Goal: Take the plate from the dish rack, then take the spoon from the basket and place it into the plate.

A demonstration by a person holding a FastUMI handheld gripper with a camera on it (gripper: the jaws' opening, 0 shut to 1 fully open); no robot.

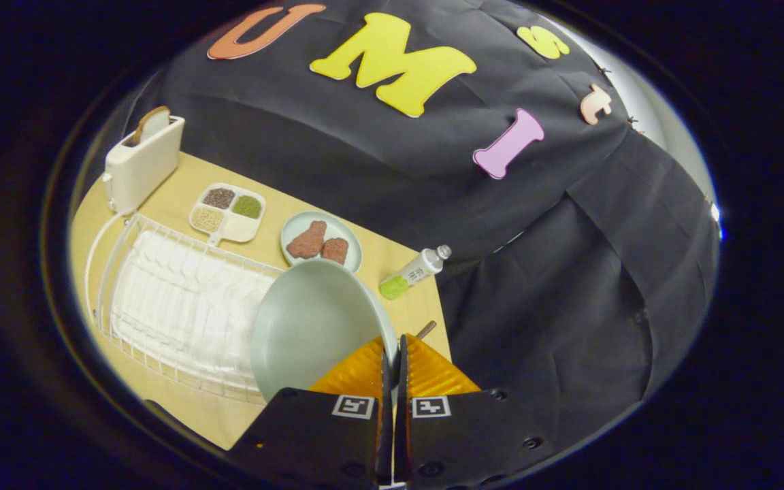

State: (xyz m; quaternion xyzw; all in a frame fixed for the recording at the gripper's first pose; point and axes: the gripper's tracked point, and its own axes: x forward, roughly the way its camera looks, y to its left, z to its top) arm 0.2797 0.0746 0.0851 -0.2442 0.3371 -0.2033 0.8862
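A pale green plate (310, 327) hangs tilted above the table, its rim pinched between my two orange fingers (358, 371). My gripper (393, 354) is shut on that rim, and the plate's face spreads out to the left of the fingers. The white wire dish rack (174, 306) lies below and left of the plate, with nothing standing in it. A thin brown handle tip (426, 329) pokes out just beyond the right finger; what it belongs to is hidden.
A white toaster (143, 160) with a bread slice stands at the table's far corner. Beside it are a divided tray of grains (227, 212), a small plate with brown food pieces (322, 241), and a bottle lying on its side (414, 272) near the table edge.
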